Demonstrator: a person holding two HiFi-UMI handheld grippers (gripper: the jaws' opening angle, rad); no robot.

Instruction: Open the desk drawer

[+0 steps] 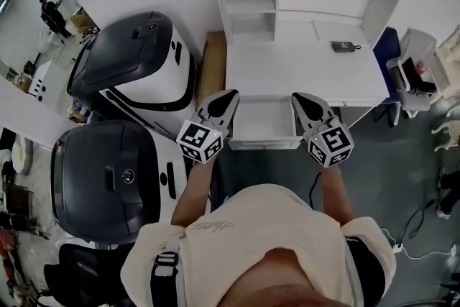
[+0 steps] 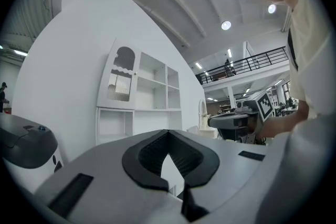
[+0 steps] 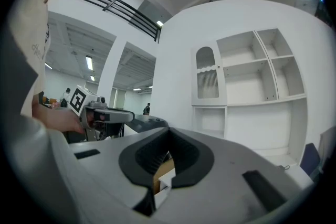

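Drawer (image 1: 262, 118) is sitting pulled out from under the left part of the white desk (image 1: 302, 75), opening toward the person. Its long axis is running side to side across the head view, and its inside is looking plain white. The desk's shelf unit is getting cut off at the top edge of that view. Two big gray-and-white machines (image 1: 133, 61) are crowding the floor on the left, and a brown board (image 1: 214, 61) is standing between the farther one and the desk. The person's cream shirt (image 1: 259, 241) is hiding the floor right in front of the drawer. The left gripper (image 1: 228, 98) and right gripper (image 1: 302, 101) are hovering level, one showing at each side of the drawer, both with jaws squeezed together on nothing. In the right gripper view a brown-and-white bit is peeking through the gap below the tips, too small to tell what it is. A small dark device (image 1: 345, 47) is lying on the desk top, well back from the drawer.
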